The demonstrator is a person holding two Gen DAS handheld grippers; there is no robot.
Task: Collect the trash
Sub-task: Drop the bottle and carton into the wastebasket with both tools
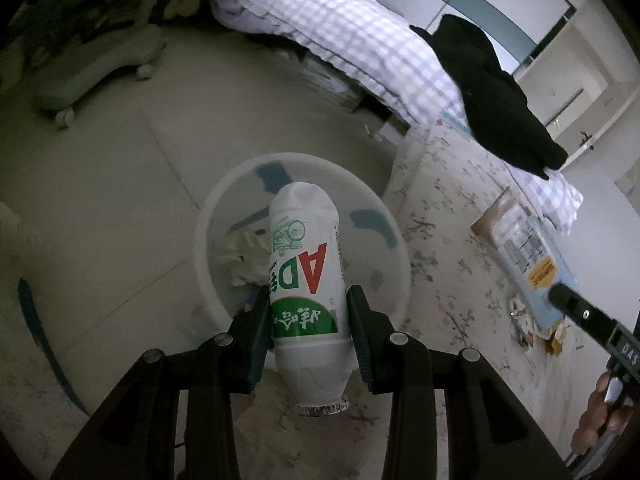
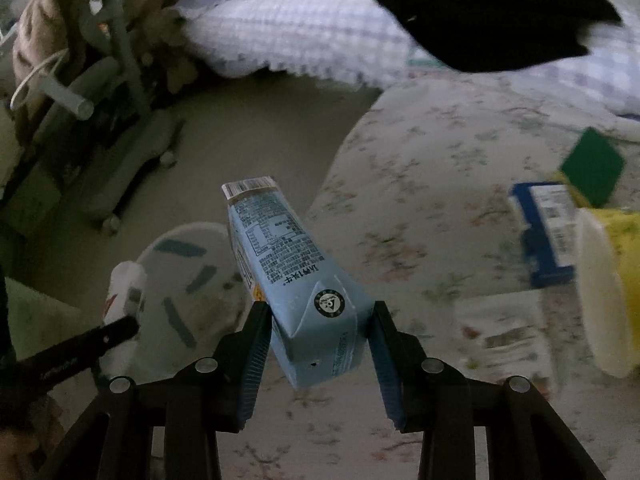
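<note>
Over the white bin point(image 1: 384, 216), the left gripper point(image 1: 308, 312) clamps a white bottle point(image 1: 304, 280) and the right gripper point(image 2: 320, 320) a blue carton point(image 2: 296, 280), with boxes point(image 2: 544, 232) littering the floral rug point(image 2: 420, 184).

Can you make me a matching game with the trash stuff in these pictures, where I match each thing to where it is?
Things:
1. white bottle
2. blue carton
3. crumpled paper
4. black clothing

Places:
A. lying on the checked bedcover
B. clamped in the right gripper
C. inside the white bin
D. clamped in the left gripper

Pairs: 1-D, 2-B, 3-C, 4-A
</note>
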